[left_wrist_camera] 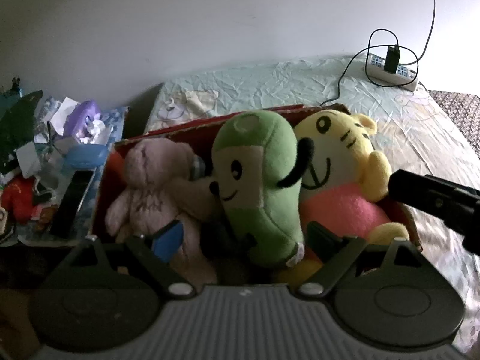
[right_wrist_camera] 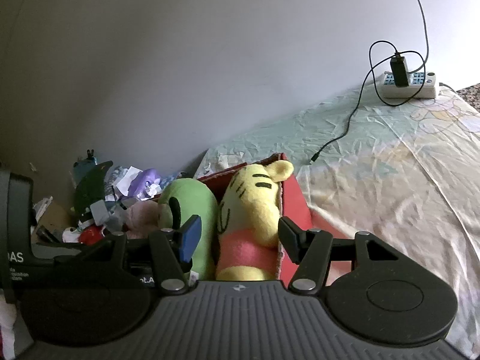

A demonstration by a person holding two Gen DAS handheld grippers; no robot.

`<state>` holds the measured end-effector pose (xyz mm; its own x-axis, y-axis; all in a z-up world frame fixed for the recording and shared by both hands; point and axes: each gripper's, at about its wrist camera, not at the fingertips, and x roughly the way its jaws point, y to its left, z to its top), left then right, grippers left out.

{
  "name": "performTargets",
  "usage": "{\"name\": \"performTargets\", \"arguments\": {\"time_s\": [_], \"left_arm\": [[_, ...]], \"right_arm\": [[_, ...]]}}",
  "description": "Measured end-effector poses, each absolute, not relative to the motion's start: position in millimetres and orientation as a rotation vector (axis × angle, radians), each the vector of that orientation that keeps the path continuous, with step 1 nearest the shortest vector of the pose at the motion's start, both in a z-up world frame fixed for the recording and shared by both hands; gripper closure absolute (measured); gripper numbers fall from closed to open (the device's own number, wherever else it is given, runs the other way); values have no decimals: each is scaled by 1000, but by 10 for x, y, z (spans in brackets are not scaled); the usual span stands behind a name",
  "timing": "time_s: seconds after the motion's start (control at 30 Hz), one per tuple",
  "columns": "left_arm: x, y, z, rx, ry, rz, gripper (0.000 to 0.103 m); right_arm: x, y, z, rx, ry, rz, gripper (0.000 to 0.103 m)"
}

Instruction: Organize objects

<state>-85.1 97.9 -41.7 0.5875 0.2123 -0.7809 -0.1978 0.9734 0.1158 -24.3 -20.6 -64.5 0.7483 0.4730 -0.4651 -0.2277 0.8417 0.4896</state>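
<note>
Right now the bed [left_wrist_camera: 375, 114] spreads out ahead of both my grippers and off to their right, its pale crinkled sheet bare except for what sits at the far end. Directly in front of me the red box [left_wrist_camera: 186, 127] rests on it, and I judge it serves as the bin for the toys: three are packed side by side, upright, leaning on each other so they fit.

The yellow tiger plush [right_wrist_camera: 255, 204] sits just ahead of my right gripper [right_wrist_camera: 237, 240], whose jaws are spread wide on either side of it with nothing between the pads. The green plush [left_wrist_camera: 258, 180] stands straight ahead of my left gripper [left_wrist_camera: 240, 240], also wide open and holding nothing, its pads flanking the toy's base. The pink plush [left_wrist_camera: 150, 186] slumps ahead and left of that gripper.

Far ahead to the right lies a white power strip [right_wrist_camera: 408, 85] with a black charger [right_wrist_camera: 400, 72] plugged in, against the wall, likely just parked there.

Lettering on my left gripper's body reads partly "AS"; the rest is too small.
</note>
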Motion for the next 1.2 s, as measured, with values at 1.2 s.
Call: {"name": "performTargets", "arguments": {"time_s": [1.2], "left_arm": [[-628, 231, -319, 130, 932, 243, 4]], "right_arm": [[-492, -840, -601, 286, 677, 70, 36]]}}
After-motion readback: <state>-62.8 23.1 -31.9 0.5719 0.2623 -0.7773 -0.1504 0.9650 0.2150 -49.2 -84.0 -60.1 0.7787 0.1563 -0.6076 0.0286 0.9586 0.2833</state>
